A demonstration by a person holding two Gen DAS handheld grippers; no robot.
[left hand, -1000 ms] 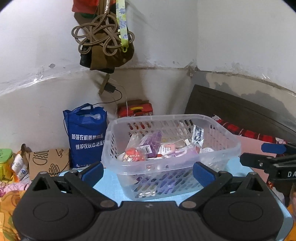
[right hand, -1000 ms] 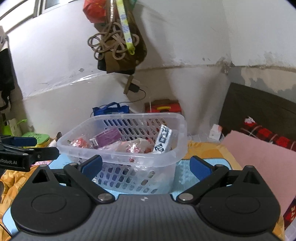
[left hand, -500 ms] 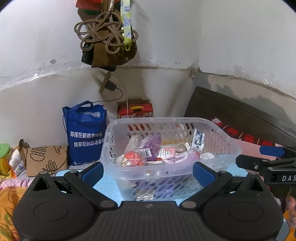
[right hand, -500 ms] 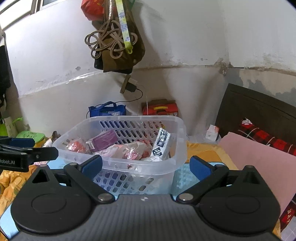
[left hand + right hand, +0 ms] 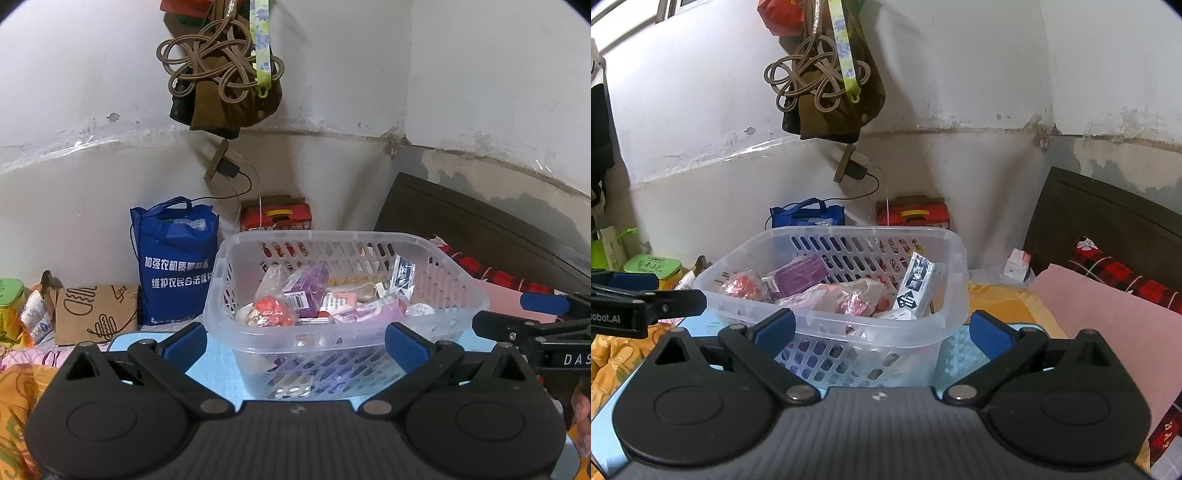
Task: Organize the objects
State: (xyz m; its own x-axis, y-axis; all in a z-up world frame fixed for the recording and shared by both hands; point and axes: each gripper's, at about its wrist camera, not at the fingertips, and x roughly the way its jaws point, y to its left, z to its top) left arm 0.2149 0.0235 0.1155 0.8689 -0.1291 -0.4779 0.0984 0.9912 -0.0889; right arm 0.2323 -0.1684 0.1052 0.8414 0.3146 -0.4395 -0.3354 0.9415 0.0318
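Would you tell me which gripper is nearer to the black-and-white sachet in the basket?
Probably the right gripper: the black-and-white sachet leans on the basket wall on its side. The left gripper is at the opposite side.

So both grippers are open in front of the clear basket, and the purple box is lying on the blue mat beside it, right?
Not quite. The purple box lies inside the clear basket, among the packets, as the left wrist view shows. Both the left gripper and the right gripper are open in front of it.

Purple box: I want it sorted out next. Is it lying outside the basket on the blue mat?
No, the purple box lies inside the clear plastic basket, among the packets.
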